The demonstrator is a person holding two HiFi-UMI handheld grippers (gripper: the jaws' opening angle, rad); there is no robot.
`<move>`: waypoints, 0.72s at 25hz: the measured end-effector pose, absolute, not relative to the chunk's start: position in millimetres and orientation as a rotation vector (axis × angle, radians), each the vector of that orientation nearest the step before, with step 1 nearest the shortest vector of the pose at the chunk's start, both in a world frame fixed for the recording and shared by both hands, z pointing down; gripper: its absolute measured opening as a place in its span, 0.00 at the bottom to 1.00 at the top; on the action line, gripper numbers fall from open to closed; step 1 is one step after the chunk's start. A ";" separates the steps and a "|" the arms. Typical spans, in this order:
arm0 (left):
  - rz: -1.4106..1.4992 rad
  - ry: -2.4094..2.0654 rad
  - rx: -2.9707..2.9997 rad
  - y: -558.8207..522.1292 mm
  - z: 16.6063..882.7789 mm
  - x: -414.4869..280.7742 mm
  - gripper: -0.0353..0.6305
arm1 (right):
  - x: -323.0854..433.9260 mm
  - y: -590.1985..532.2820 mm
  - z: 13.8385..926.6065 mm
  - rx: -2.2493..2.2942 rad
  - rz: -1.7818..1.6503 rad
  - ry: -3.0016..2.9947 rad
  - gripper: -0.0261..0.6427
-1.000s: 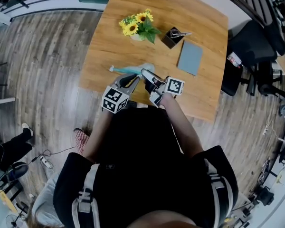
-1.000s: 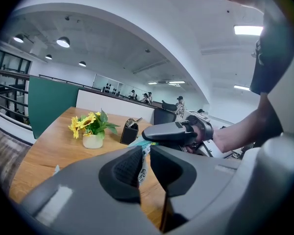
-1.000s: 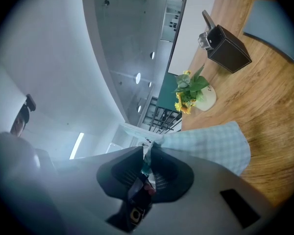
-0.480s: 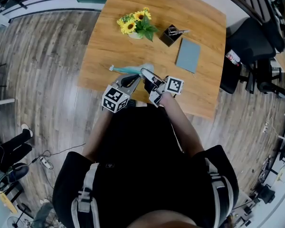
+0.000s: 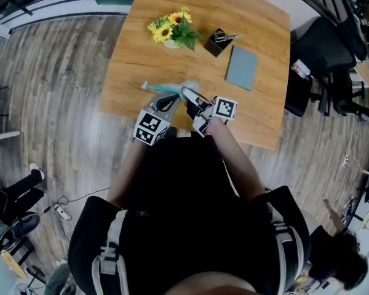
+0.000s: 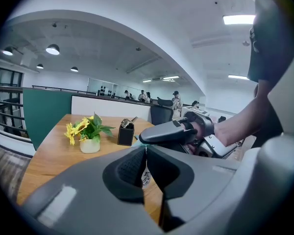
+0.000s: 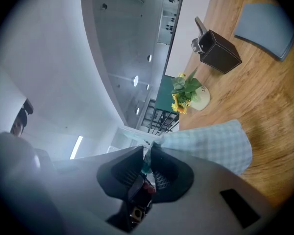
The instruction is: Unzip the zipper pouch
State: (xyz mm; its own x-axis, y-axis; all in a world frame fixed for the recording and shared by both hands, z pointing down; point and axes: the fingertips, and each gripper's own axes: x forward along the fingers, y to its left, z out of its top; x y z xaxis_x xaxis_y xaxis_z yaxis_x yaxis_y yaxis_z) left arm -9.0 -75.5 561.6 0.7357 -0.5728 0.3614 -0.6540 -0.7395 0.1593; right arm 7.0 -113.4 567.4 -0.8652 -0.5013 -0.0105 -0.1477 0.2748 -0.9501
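Zipper pouch (image 5: 171,89), worktop's (image 5: 135,60) near edge: being clamped by right tongs (image 7: 148,154) as anchor. Small tab (image 6: 145,176) being pinched by left tongs (image 6: 146,151), likely for pulling.

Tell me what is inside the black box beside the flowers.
A slim grey piece sticks out of the black box at its open top. What it is, and anything lower down, is hidden by the box's walls.

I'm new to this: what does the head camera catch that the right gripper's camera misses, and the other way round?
Only the head view: the left gripper and right gripper seen from above, the person's torso, the floor. Only the right gripper view: its jaws shut on the zipper pouch, the checked fabric up close, ceiling lights. Both: the pouch, sunflowers, black holder, grey notebook, table.
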 end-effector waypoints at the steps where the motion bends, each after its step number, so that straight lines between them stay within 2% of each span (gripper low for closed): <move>1: 0.428 -0.969 2.662 -75.5 562.8 -9.3 0.07 | 6.7 -113.4 568.0 -0.594 -1.617 2.244 0.12; 18: 0.380 -1.041 2.643 -75.2 558.9 -18.9 0.06 | 0.7 -112.7 573.6 -0.616 -1.634 2.212 0.12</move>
